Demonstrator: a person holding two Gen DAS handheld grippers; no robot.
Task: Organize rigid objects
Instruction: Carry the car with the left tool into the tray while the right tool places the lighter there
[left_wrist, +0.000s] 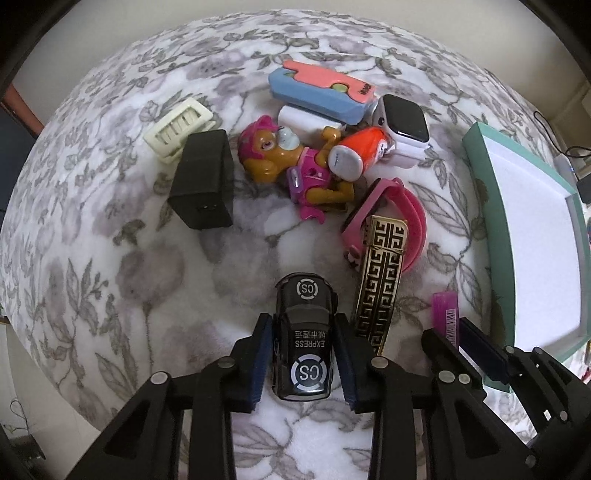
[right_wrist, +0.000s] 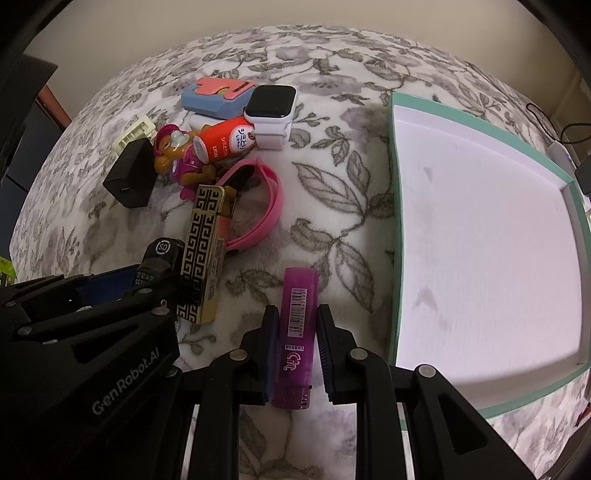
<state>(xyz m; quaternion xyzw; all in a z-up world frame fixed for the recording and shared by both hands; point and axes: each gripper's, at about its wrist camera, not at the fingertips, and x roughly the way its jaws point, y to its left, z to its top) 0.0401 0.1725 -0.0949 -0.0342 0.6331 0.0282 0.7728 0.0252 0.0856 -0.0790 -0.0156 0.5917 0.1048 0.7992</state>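
Floral blanket (left_wrist: 110, 288) w/ toy car (left_wrist: 304, 343), purple lighter (right_wrist: 297, 332), black charger (left_wrist: 203, 181), teal tray (right_wrist: 397, 221).

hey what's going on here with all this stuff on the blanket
A person is sorting small items with two handheld grippers. The left gripper has its fingers around a black toy van, and the right gripper straddles a purple lighter; both items lie on the floral blanket. The teal tray to the right holds nothing visible. A toy pup, black charger, white smartwatch and pink band sit in a pile.
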